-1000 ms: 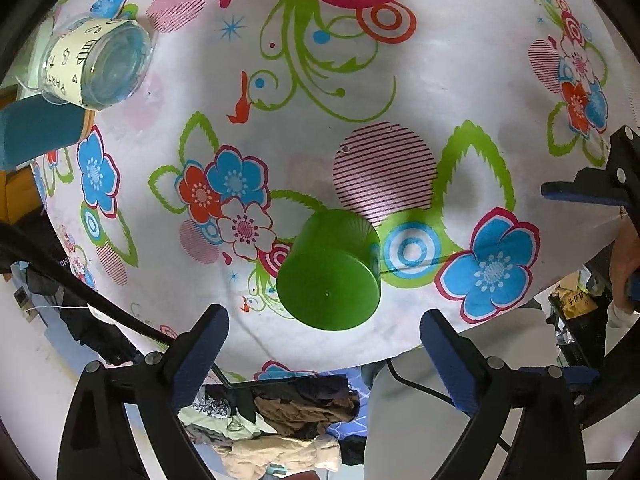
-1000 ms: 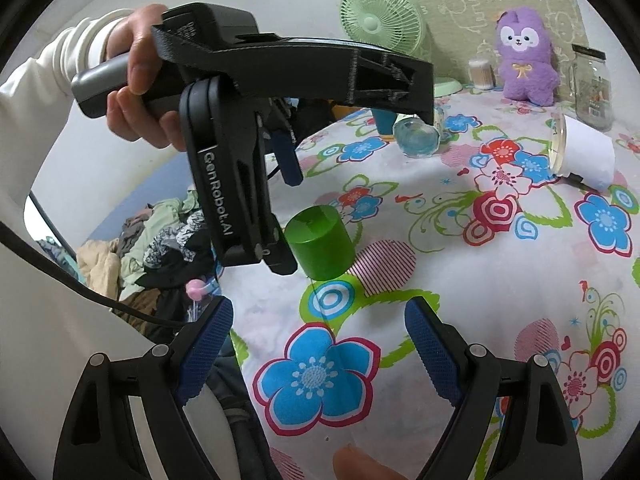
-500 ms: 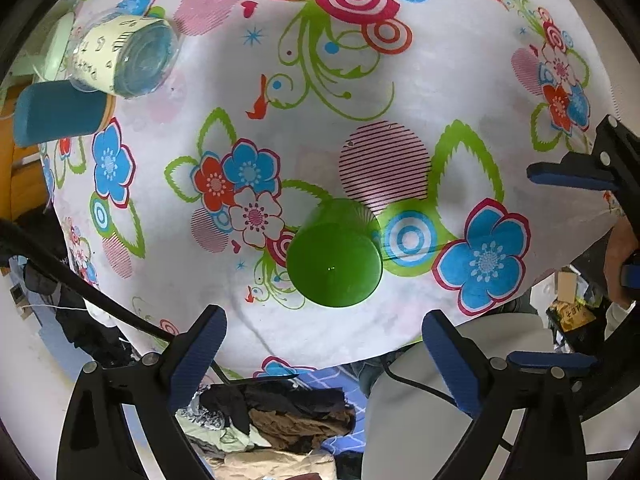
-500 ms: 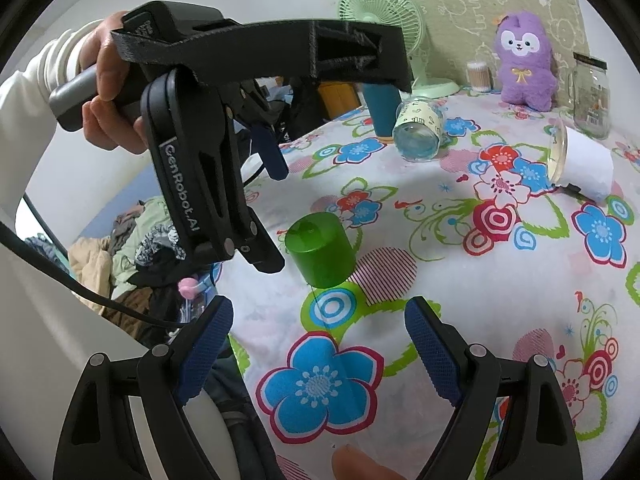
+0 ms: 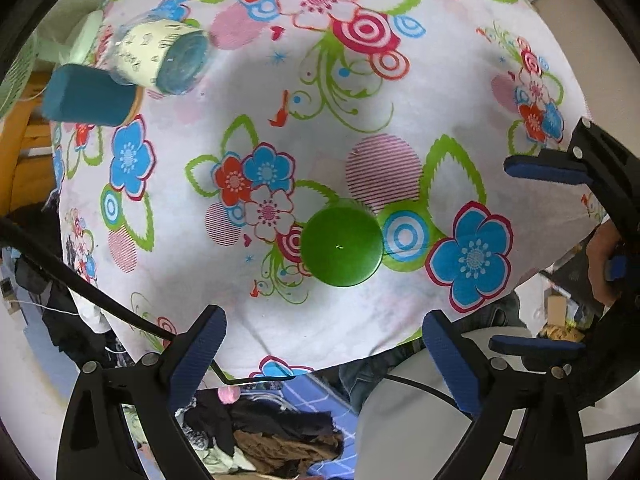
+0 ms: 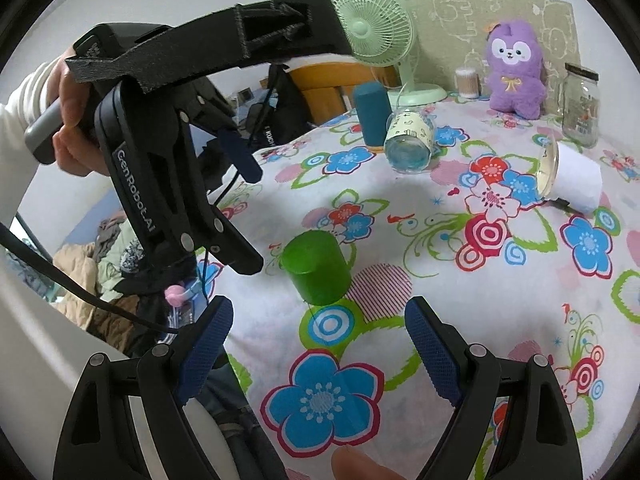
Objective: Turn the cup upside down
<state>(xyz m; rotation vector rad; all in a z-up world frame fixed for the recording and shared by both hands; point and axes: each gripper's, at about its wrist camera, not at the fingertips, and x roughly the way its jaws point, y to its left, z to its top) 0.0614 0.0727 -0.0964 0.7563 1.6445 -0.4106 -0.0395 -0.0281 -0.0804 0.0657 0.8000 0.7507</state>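
Observation:
The green cup stands upside down on the flowered tablecloth, flat base up, near the table's front edge; it also shows in the right wrist view. My left gripper is open and empty, looking down on the cup from above. It also shows held high at the left of the right wrist view. My right gripper is open and empty, a short way in front of the cup; it also shows at the right edge of the left wrist view.
A glass jar with a printed label lies on its side beside a teal cylinder. A white cup lies on its side at the right. A fan, purple plush and glass jar stand behind. Clothes lie below the table edge.
My left gripper has risen and tilted to look more straight down; the green cup now shows from above. The cup and my right gripper have stayed in place.

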